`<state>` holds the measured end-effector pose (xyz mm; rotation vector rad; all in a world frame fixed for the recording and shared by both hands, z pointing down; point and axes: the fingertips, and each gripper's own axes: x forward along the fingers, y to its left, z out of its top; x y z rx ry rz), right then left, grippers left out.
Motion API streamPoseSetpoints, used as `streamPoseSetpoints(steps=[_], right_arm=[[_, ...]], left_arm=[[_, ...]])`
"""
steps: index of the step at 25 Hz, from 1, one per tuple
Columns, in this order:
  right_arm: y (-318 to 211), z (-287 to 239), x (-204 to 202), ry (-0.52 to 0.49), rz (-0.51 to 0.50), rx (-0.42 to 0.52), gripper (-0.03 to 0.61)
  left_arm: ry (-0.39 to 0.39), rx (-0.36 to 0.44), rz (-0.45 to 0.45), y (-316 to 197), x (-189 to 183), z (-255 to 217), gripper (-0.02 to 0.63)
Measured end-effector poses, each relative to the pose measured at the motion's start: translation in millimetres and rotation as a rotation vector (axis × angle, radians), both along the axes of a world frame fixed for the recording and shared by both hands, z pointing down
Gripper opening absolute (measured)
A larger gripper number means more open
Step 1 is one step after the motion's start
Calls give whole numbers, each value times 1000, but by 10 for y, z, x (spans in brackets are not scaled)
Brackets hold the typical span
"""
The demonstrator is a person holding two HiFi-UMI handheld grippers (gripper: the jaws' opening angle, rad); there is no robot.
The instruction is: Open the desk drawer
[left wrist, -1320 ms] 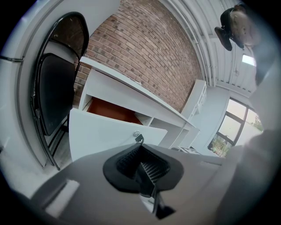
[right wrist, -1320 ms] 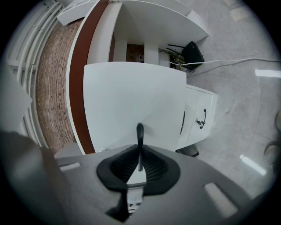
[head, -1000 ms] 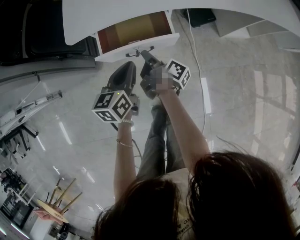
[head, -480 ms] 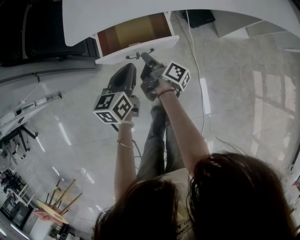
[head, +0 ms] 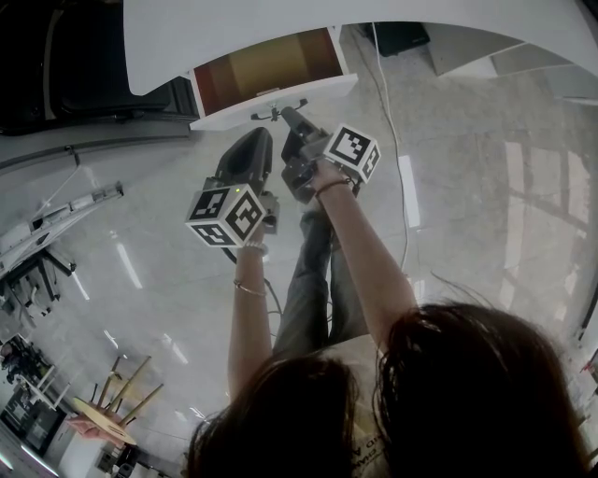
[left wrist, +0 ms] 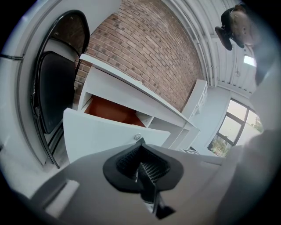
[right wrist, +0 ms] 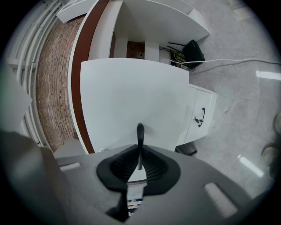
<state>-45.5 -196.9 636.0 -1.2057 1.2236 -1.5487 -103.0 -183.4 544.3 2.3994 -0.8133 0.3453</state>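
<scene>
The drawer [head: 271,96] is partly out from under the white worktop [head: 392,13] — white front, brown inside. Its long side runs left to right, and its front faces the person. The right tool [head: 286,114] is squeezed tight on the thin black handle [right wrist: 140,134]. The left tool [left wrist: 142,169] is closed on nothing — it hangs near the drawer front, not touching it.

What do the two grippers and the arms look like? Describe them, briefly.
Both the left gripper and the right gripper have smooth dark grey shells with black ribbed pads. Each carries a cube of black-and-white square markers. The arms are bare, with no sleeves; a thin bracelet circles the left one, a dark band the right wrist.
</scene>
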Motion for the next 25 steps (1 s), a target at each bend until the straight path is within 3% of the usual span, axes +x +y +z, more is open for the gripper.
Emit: streamPoseSetpoints(steps=[16,25], right_arm=[[-12,12,13,16,-55,10,58],[152,-110,67,149,-156,3,61]], left_arm=[[-10,0,0,-36,75,8,-2],[-13,15,0,-15,128,-88,-2]])
